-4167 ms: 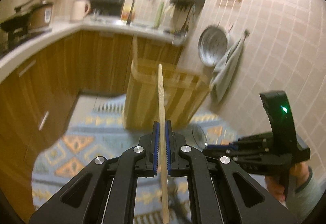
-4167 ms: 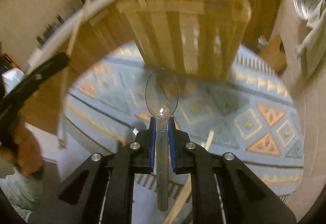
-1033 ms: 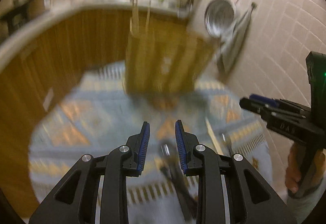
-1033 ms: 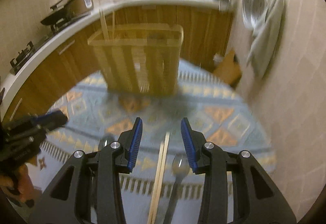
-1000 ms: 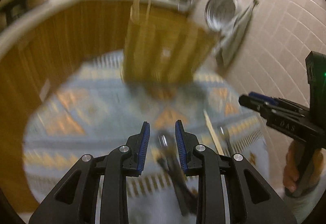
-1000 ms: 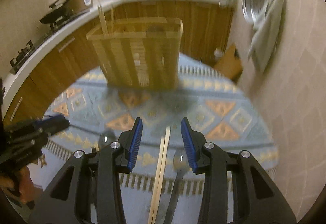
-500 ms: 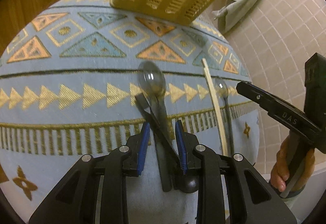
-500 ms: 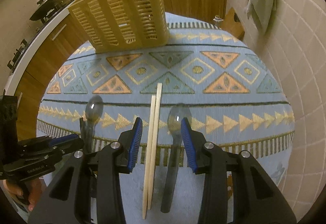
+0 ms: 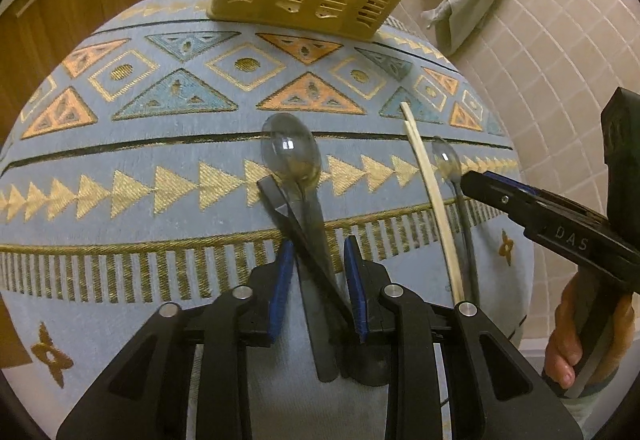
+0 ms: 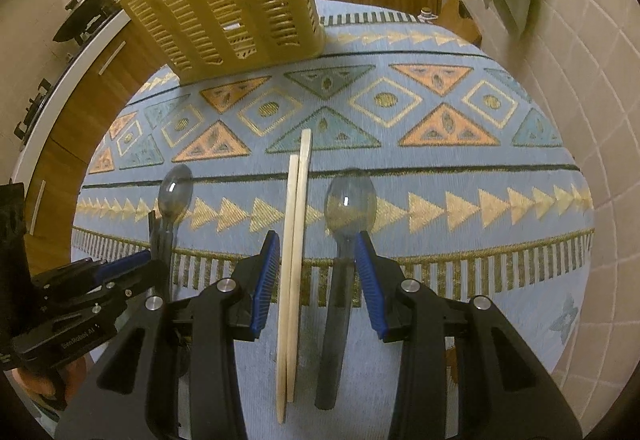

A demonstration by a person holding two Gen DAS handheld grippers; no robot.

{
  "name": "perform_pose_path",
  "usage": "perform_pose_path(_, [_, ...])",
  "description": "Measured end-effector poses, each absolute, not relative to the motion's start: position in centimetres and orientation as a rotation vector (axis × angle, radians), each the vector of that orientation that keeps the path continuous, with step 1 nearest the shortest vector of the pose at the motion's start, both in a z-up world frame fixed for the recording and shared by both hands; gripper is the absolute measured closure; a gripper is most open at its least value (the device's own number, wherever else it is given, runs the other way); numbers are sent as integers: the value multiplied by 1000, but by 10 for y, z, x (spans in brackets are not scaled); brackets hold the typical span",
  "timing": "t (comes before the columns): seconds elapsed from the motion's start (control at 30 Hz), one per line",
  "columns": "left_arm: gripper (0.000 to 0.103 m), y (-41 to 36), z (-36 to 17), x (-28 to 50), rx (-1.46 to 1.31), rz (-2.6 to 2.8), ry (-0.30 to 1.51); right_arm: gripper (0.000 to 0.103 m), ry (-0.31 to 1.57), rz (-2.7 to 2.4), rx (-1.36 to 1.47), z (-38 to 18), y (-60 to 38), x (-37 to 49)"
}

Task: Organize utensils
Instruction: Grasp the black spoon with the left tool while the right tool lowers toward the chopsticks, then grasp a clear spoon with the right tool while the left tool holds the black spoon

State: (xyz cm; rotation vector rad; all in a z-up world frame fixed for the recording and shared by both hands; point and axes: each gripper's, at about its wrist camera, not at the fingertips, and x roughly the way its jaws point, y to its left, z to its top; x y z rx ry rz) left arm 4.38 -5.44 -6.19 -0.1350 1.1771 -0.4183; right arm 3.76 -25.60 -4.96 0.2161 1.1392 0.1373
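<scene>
Utensils: two clear grey spoons, a black utensil and a pair of wooden chopsticks, all flat on the patterned cloth, none in the basket.
Left spoon: bowl toward the basket, handle running back between the fingers of the left gripper.
Black utensil: laid slantwise across the left spoon's handle, touching it; kind not clear.
Chopsticks: side by side and touching, tips slightly staggered, pointing toward the basket.
Right spoon: just beside the chopsticks, parallel to them, bowl toward the basket.
Left gripper: tilted steeply down at the cloth, jaws part open and lately narrowing; spoon handle and black utensil between the blue pads, right pad at or just touching the black utensil, no firm clamp visible.
Right gripper: tilted steeply down, jaws part open, straddling the chopsticks and the right spoon's handle; right pad close against the spoon handle, left pad clear of the chopsticks; nothing gripped.
Basket: yellow, slotted walls, upright at the far edge of the cloth, well apart from the utensils.
Cloth: blue with orange and gold triangles.
Towel: grey, against the tiled wall.
</scene>
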Motion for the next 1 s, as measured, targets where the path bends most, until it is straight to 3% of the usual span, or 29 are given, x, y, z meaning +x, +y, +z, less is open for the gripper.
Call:
perform_pose_path(0.1, [90,-52,-62,44,-128,-404,1177,67,1145,136,232,-51,-259,37])
perform_pose_path(0.47, [98,-35,-61,51,-190,-421,1192,67,1170,135,267,-58,-265,34])
perform_pose_path(0.9, [97,-15,-55,66,-60,-383,1191,67,1200,134,269,-64,-274,37])
perform_pose_path(1.0, [97,-16,-55,65,-28,-400,1198,75,1204,123,266,-65,-276,38])
